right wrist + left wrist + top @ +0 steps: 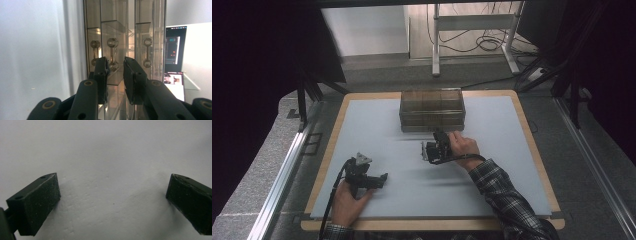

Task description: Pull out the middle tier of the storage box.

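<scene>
Right gripper view: right gripper (115,72), narrowly parted and empty, faces the drawer box's (125,37) middle handle (112,53); next, clamp it and pull.

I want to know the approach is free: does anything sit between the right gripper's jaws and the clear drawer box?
Nothing visible does. The right gripper points straight at the drawer box, with bare mat between them.

We count one clear smoky plastic drawer cabinet (432,110) with three metal handles (112,53), two black handheld grippers, left (384,177) and right (423,151), on one pale counter (377,130).
</scene>
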`<state>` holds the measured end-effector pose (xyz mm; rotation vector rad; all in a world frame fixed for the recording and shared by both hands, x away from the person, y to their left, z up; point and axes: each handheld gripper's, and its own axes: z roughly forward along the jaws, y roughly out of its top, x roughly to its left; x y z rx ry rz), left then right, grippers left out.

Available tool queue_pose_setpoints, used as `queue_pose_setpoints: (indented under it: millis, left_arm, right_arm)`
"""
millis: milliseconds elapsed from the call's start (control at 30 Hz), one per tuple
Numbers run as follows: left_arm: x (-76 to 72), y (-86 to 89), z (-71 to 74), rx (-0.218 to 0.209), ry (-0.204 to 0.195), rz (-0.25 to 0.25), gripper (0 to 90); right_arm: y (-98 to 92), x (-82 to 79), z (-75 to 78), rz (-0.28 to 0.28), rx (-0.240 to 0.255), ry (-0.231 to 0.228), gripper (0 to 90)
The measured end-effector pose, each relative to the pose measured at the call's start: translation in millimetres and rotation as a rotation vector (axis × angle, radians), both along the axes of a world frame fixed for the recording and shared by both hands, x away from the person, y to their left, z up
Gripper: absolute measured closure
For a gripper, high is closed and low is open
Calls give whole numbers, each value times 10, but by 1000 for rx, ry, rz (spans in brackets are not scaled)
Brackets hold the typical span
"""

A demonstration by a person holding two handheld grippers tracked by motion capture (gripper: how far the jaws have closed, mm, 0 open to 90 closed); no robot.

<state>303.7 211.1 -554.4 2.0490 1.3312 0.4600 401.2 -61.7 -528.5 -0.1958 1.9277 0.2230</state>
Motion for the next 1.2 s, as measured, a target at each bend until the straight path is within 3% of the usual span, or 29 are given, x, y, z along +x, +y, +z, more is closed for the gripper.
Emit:
queue_pose_setpoints:
  millis: [367, 667, 1200]
  left_arm:
    - [0, -4, -2, -6, -3, 4, 0]
    - [1, 2, 1, 4, -1, -2, 0]
    - [2, 3, 1, 3, -1, -3, 0]
  right_arm:
    - [-63, 38, 167, 24, 96, 130, 696]
    - [-114, 97, 302, 36, 118, 222, 670]
    - [-190, 193, 400, 53, 168, 387, 613]
